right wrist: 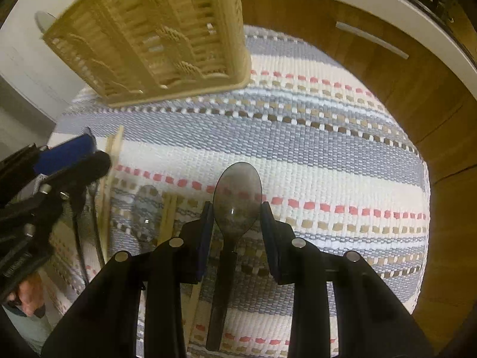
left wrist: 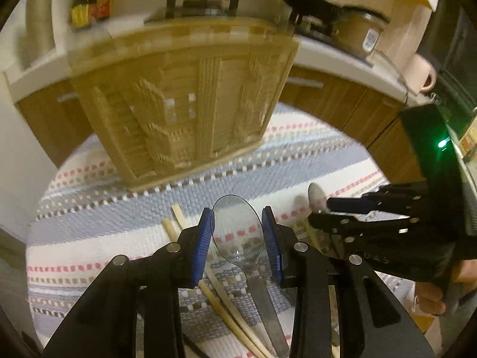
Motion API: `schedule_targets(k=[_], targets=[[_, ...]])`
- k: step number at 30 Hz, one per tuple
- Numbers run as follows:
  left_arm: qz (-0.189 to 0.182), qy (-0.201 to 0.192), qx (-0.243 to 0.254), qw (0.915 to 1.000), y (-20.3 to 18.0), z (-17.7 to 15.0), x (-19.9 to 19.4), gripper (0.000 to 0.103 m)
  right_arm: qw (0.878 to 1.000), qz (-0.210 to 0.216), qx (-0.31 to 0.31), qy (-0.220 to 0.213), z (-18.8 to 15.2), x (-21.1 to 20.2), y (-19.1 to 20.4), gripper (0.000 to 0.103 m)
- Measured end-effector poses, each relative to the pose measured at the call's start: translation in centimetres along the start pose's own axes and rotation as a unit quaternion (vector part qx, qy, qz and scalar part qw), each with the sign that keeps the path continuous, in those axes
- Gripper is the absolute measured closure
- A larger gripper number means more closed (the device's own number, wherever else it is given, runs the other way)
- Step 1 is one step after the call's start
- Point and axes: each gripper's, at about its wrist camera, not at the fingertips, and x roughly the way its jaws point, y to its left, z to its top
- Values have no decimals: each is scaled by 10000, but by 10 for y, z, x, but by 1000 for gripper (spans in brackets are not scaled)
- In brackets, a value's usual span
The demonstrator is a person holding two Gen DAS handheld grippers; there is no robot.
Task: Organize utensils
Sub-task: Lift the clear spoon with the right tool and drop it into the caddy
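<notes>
1. Clear spoon: lies on the striped woven mat, bowl sitting between the left gripper pads, handle running back under the gripper body. Looks like thin plastic, so I'd judge it light, slick and a bit flexy. Grab the neck or handle, not the bowl, which would likely squirt out.
2. Dark spoon: same setup under the right gripper, bowl between the pads, handle trailing back. Probably stiffer, still light.
3. Tongs: both sets stand open about a spoon-bowl's width, straddling the bowls. Can't tell if the pads touch; neither has a firm hold as far as I can see.
4. Chopsticks: pale wooden sticks lie just beside and partly under the clear spoon. Risk of dragging one along on closing.
5. Woven caddy: upright at the mat's far edge, well apart from both spoons. Presumably the destination.
6. Kitchen counter and cabinets behind.
</notes>
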Motion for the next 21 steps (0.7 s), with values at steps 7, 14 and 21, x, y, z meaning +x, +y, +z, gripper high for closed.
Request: schedule_targets(k=[7,14,21], targets=[[-48,-1052,51,9944,11,19,-79,71,9926,206,-109,-1190,4,-74,6,74],[4,-2039,149,9789,13,70,-141,71,9666,474,-181,-2513,30,-159,21,74],[336,-2782,140,9598,19,118,-170,71,9446,821,-199,-3172,69,-203,34,74]])
